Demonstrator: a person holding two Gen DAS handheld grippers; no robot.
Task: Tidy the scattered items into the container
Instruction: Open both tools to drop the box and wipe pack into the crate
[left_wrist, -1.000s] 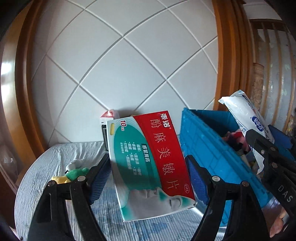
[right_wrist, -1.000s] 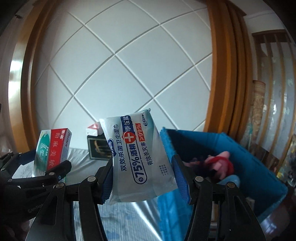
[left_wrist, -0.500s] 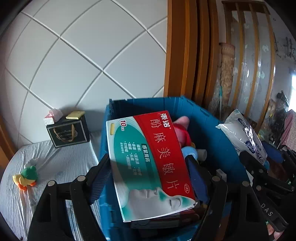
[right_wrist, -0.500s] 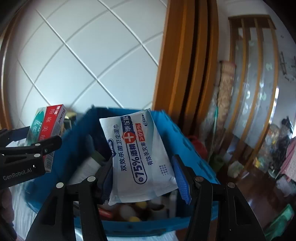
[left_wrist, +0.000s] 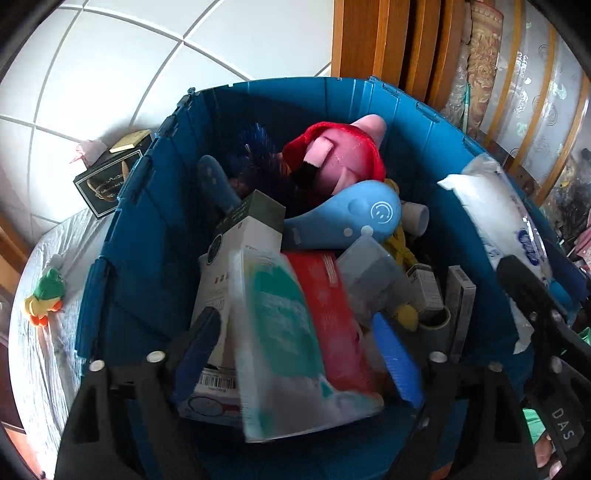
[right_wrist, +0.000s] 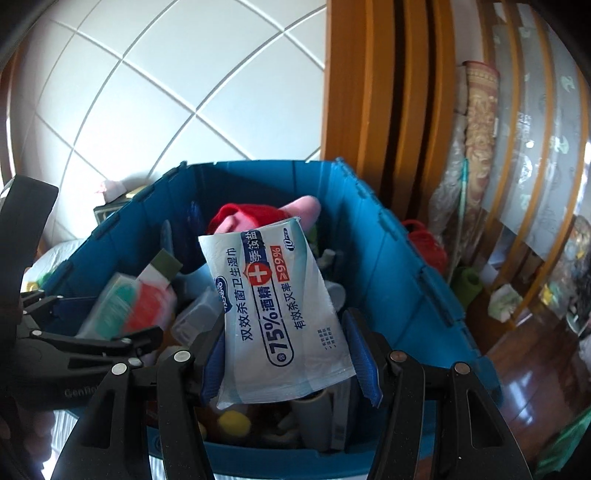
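Two tongs are positioned over the open top of the blue container (left_wrist: 155, 206), each associated with one item to be deposited. Left gripper (left_wrist: 299, 354): the jaws stand spread, with a gap visible on either side of the red-and-green medicine box (left_wrist: 295, 332), so nothing is clamped; the box is motion-blurred and appears to be dropping free between and just ahead of the fingers (left_wrist: 195, 350), onto the pile below. Releasing from above the rim is judged deliberate, since the contents are already heaped and there is no clear floor to set the box on. Right gripper (right_wrist: 288, 354): the blue pads (right_wrist: 360, 354) press against both side edges of the wipes packet (right_wrist: 277, 310), which is held upright with its printed face toward the camera; gripping the lower half keeps the soft packet from folding and leaves its upper part projecting ahead of the fingertips, over the container interior. Beyond both grippers lie a pink plush toy in red (left_wrist: 340, 155), a light blue smiley-face item (left_wrist: 354, 218) and several small cartons. To the left of the left gripper, outside the container wall, a small green and yellow toy (left_wrist: 44, 295) rests on the striped cloth (left_wrist: 40, 362), judged an item not yet collected. Next action, by judgement: open the right jaws with the packet clear of the rim, so it does not catch on the wall
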